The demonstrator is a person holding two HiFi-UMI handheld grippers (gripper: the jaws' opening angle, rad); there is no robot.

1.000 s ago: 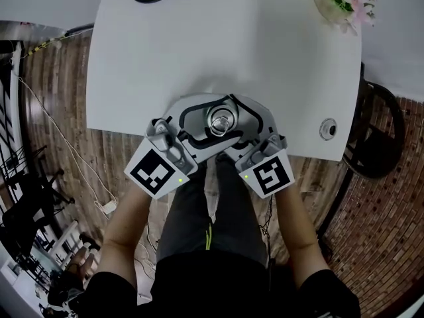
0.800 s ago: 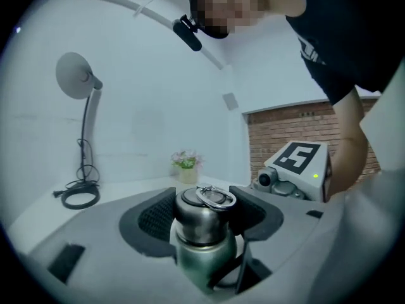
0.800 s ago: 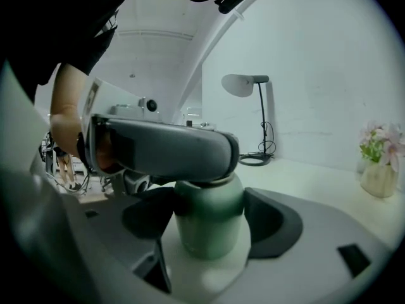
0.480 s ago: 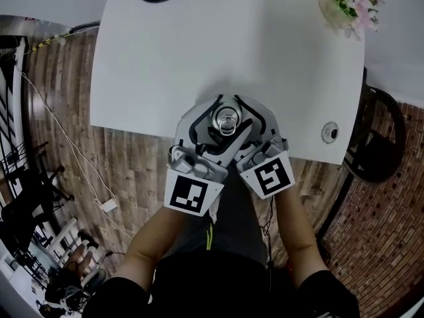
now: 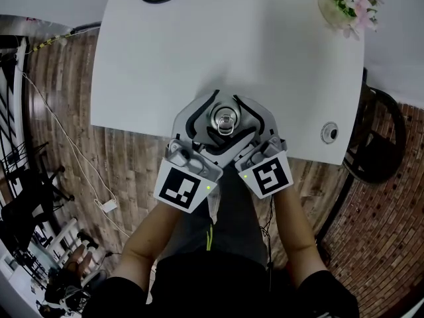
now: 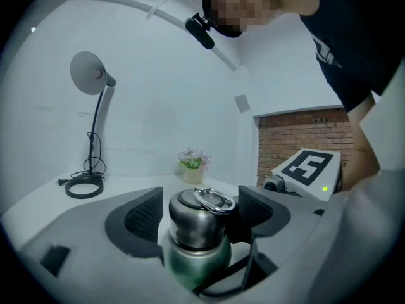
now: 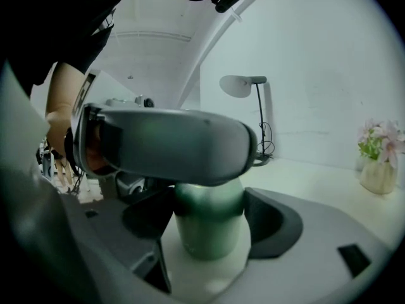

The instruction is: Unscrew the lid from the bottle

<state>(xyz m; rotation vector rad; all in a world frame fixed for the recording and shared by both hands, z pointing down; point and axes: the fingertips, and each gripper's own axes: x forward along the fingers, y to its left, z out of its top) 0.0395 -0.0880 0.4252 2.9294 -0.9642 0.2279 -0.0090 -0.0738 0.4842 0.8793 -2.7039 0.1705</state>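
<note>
Bottle [image 7: 212, 233] stood upright at near edge of surface [image 5: 199, 45], body clamped by right tongs [image 7: 209, 220]. Left tongs [image 6: 197, 213] just opened wide; lid [image 6: 193, 227] straddled level between pads, ungripped. Re-grip judged next.

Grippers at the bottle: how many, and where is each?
2. The left gripper has the lid between its jaws, which have just been opening, clear of it; the right gripper is shut on the green bottle below.

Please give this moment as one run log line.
left gripper: jaws just been opening, lid between them, untouched | right gripper: clamped on bottle | lid: on bottle
</note>
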